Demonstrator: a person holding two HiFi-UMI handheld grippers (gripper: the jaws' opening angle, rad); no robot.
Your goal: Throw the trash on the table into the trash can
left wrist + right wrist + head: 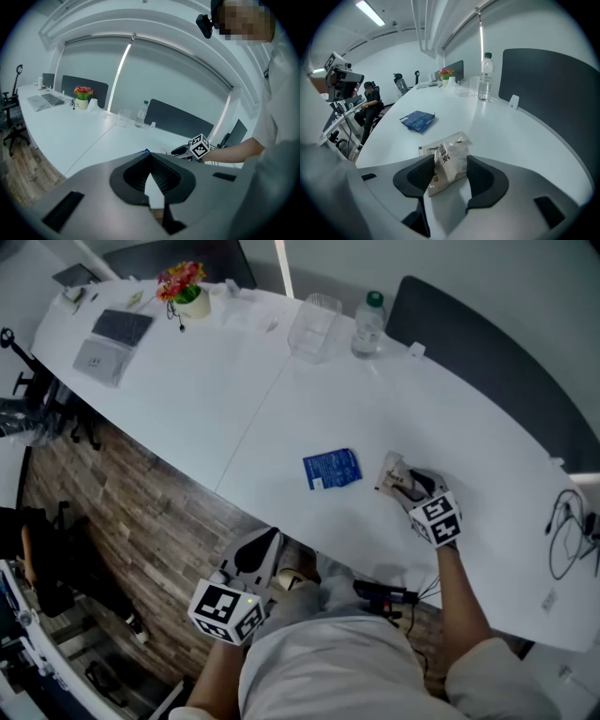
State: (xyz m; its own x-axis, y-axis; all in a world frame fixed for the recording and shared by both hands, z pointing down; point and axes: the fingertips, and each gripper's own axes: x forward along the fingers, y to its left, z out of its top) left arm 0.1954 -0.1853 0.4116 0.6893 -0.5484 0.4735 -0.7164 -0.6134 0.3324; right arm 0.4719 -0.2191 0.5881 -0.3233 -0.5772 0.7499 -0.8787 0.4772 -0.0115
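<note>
A white snack wrapper (392, 472) lies flat on the white table (234, 399). My right gripper (413, 484) is down over it. In the right gripper view the wrapper (452, 147) lies between the two jaws of that gripper (450, 160), which stand apart, one close along each side of it. It is not crumpled. A blue packet (332, 469) lies on the table just left of the wrapper, also visible as the blue packet (418, 120). My left gripper (267, 545) hangs off the table's near edge, its jaws shut (149, 154) on nothing.
A water bottle (367, 324) and a clear plastic container (314, 326) stand at the far edge by a dark partition (497, 362). A flower pot (187, 292) and a laptop (112, 338) sit far left. Cables (567, 531) lie at the right. Wooden floor (141, 512) lies below the near edge.
</note>
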